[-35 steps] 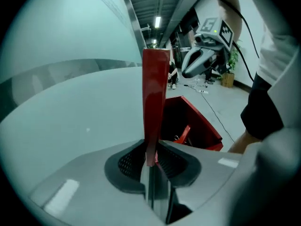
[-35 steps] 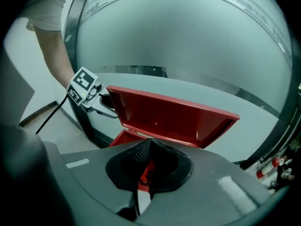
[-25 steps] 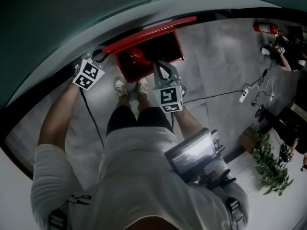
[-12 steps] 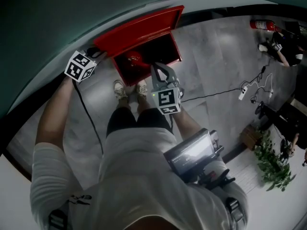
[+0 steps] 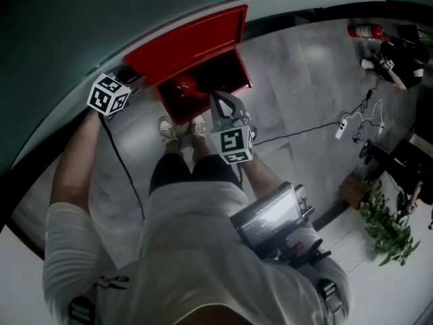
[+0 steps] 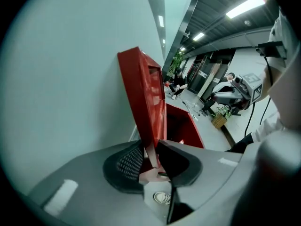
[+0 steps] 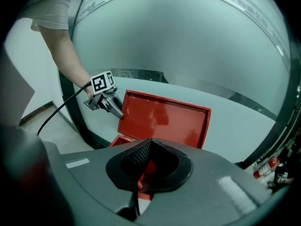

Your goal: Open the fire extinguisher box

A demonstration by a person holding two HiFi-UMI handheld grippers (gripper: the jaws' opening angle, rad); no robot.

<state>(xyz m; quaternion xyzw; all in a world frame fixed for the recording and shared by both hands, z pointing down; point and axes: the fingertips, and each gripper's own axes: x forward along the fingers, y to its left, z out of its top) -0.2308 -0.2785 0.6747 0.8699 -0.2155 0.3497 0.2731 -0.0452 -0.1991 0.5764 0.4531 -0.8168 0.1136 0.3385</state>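
Left gripper view: left gripper (image 6: 150, 149) pinching raised lid (image 6: 141, 88) corner, jaws just easing apart; right gripper (image 7: 150, 142) closed, empty.

We see a green plant (image 5: 385, 232) at the right. A white power strip (image 5: 340, 128) lies on the floor (image 5: 298, 80).

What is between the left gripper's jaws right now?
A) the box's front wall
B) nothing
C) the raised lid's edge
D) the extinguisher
C: in the left gripper view, the edge of the red lid sits pinched between the jaws of the left gripper, above the open box.
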